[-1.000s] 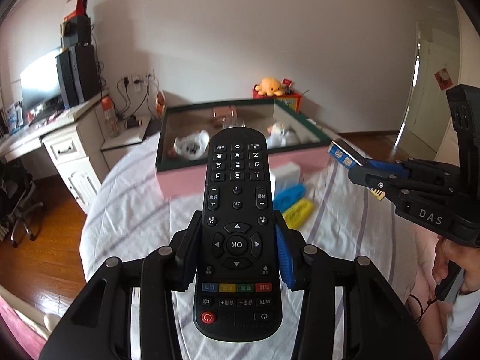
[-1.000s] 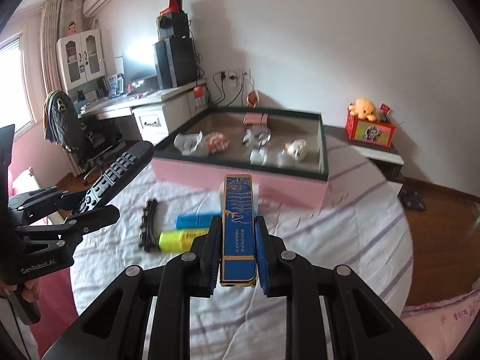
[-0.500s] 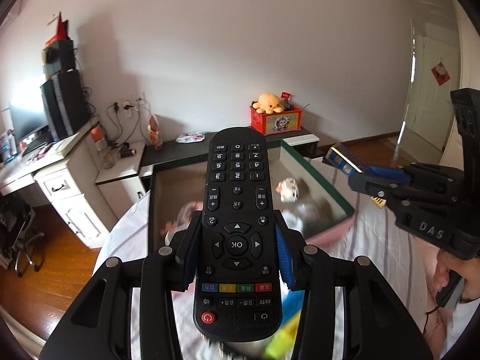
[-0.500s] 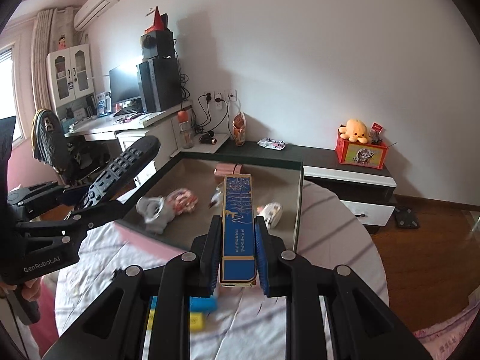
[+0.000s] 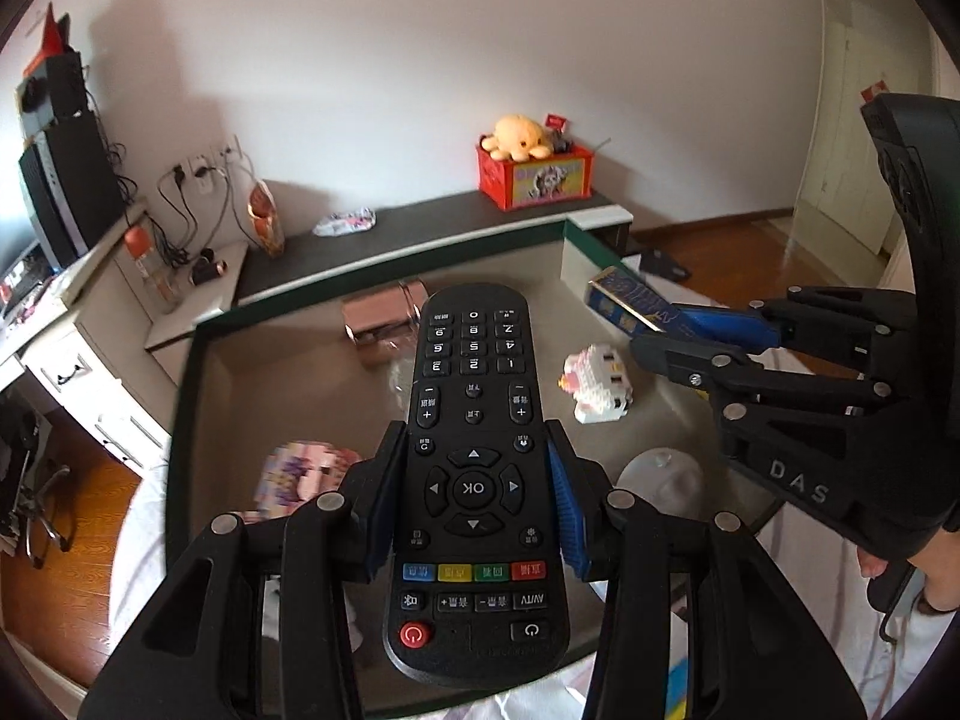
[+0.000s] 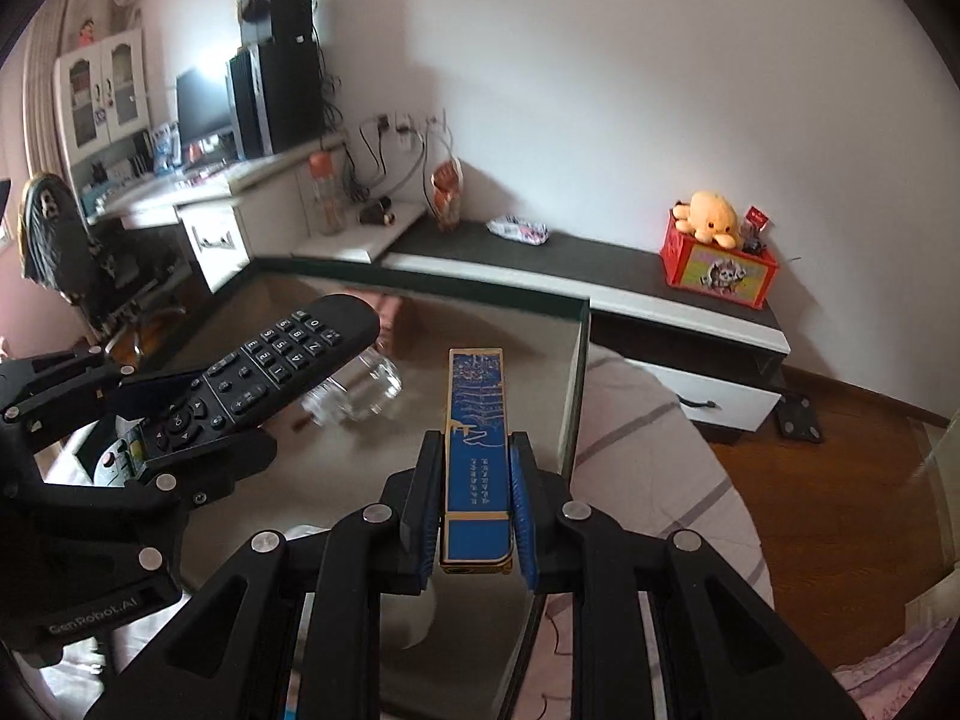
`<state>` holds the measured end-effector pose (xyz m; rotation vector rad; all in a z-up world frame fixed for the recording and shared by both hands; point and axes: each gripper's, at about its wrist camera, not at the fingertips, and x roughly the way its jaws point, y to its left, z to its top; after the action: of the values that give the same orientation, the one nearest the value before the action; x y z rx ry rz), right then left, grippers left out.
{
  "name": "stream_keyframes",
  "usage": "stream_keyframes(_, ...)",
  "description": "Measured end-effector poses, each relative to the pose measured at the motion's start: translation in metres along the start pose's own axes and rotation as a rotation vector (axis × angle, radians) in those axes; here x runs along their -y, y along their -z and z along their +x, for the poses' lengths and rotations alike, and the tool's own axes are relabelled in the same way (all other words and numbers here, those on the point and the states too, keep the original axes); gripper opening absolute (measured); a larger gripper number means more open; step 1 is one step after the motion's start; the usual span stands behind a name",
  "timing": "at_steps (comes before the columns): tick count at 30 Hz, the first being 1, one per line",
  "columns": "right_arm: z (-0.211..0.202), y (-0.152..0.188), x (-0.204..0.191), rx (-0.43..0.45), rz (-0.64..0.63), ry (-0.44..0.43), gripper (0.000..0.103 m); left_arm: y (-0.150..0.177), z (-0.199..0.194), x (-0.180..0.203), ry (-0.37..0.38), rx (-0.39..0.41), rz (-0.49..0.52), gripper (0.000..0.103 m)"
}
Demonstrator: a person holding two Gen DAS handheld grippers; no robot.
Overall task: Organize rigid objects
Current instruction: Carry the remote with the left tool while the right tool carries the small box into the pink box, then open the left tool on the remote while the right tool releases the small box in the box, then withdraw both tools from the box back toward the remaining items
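Remote (image 5: 474,468), blue box (image 6: 477,456) above tray rim (image 6: 576,372).

- one black remote control (image 5: 474,480)
- one slim blue box (image 6: 477,456)
- two grippers: left gripper (image 5: 474,504), right gripper (image 6: 474,510)
- one green-rimmed tray (image 5: 180,396)
- one block-built toy (image 5: 600,384)
- one plush octopus (image 6: 711,217)
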<state>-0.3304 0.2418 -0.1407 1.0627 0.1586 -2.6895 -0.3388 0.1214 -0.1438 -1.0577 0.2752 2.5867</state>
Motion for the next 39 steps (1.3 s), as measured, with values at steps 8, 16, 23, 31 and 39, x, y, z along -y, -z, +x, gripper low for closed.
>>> stream_keyframes(8, 0.018, 0.012, -0.002, -0.024, -0.016, 0.038, 0.021, 0.008, 0.016, -0.001, -0.027, -0.041, -0.007, 0.045)
stream_keyframes(16, 0.013, 0.016, -0.004, -0.011, -0.013, 0.059, 0.021, 0.012, 0.007, -0.008, -0.04, -0.027, -0.036, 0.059)
stream_keyframes(23, 0.001, 0.023, -0.009, -0.014, -0.001, 0.064, 0.021, 0.015, -0.025, -0.015, -0.051, 0.022, -0.078, 0.085)
stream_keyframes(31, -0.066, 0.027, -0.032, 0.089, 0.009, 0.061, 0.069, 0.036, -0.09, -0.019, -0.09, 0.106, -0.126, 0.097)
stream_keyframes(39, -0.149, 0.044, -0.074, 0.204, -0.016, 0.11, 0.089, 0.079, -0.177, -0.019, -0.153, 0.224, -0.178, 0.103)
